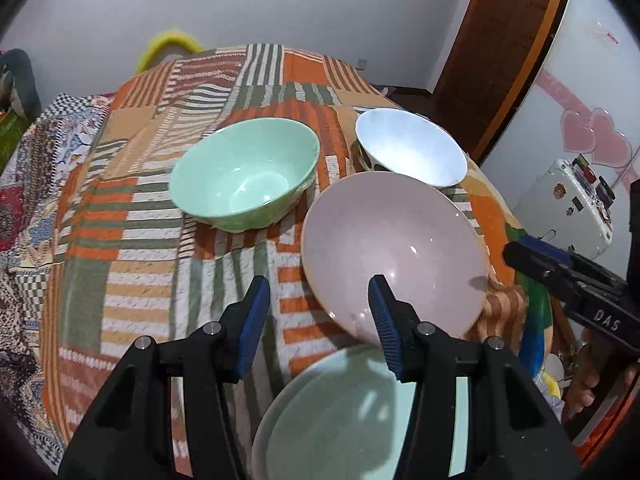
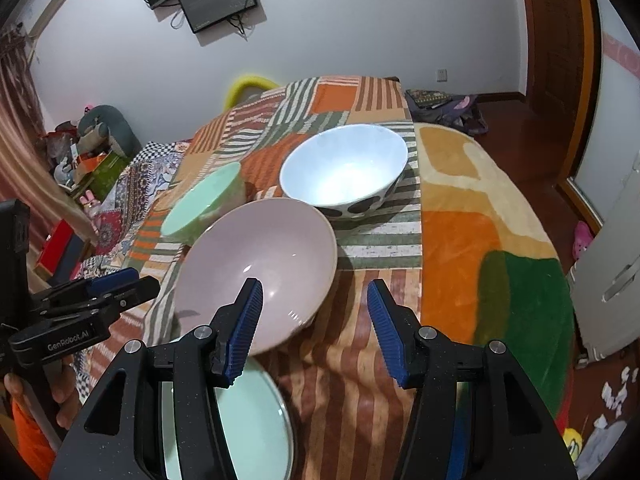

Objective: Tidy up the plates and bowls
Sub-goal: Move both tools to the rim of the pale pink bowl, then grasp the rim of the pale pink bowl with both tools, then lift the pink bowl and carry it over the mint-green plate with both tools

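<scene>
The pink bowl (image 1: 394,248) sits near the front of the striped cloth (image 1: 132,240), with the green bowl (image 1: 244,174) to its left and the white spotted bowl (image 2: 344,172) behind it – all three close together but seemingly apart. Just in front of the pink bowl lies a pale green plate (image 2: 248,420), perhaps stacked on another. The left gripper (image 1: 320,316) hangs over that plate, its jaws wide apart and holding nothing; the right gripper (image 2: 316,316) likewise gapes empty – above the pink bowl's near rim
</scene>
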